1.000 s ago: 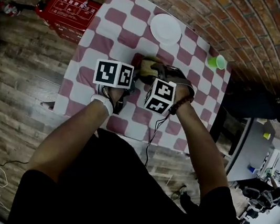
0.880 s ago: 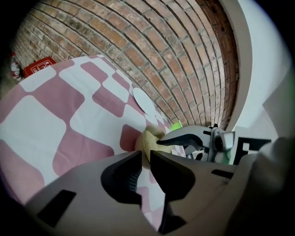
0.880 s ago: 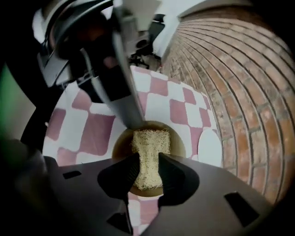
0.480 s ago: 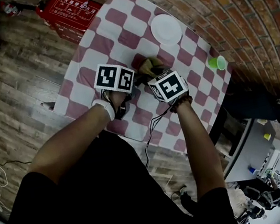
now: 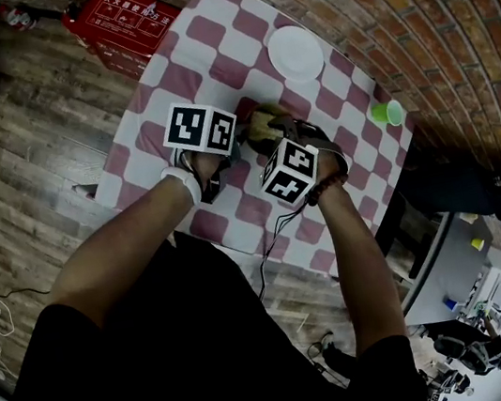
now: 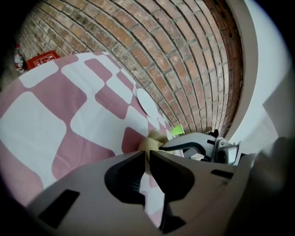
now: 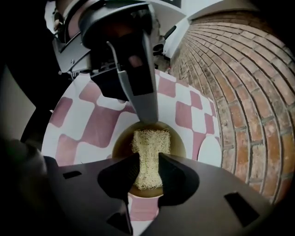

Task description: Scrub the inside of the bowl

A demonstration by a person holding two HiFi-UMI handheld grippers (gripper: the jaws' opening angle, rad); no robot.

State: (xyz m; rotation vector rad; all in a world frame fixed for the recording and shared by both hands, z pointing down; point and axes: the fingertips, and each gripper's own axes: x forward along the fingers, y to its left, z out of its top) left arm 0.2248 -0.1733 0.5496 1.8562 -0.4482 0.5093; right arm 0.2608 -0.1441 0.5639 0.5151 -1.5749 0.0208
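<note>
- The brown round bowl (image 7: pixel 121 144) stands on the counter (image 5: pixel 204 36), which is covered with a red-and-white checked cloth. It is placed just in front of the person, between the two grippers.
- The left gripper (image 6: pixel 147 153) is set at the bowl's rim, on the side opposite the right gripper. Its jaws are closing, with only a narrow slit between them, and the thin rim appears to be pinched there, so the bowl is judged to be steadied.
- The right gripper (image 7: pixel 148 157) is clamped on a pale yellow fibrous scouring pad (image 7: pixel 151 138), whose free end is pressed down inside the bowl.
- Scrubbing is therefore judged to be under way: the pad is in hand, the bowl is held, and the inner surface is touched.
- How much of the inside is already covered cannot be told, as no foam or dirt is seen.
- By judgement, the walls are yet to be worked around, after which the pad is to be lifted out and the bowl released.
- A white round plate (image 5: pixel 295 52) and a small green cup (image 5: pixel 389 112) are seen farther back, well apart from both grippers.
</note>
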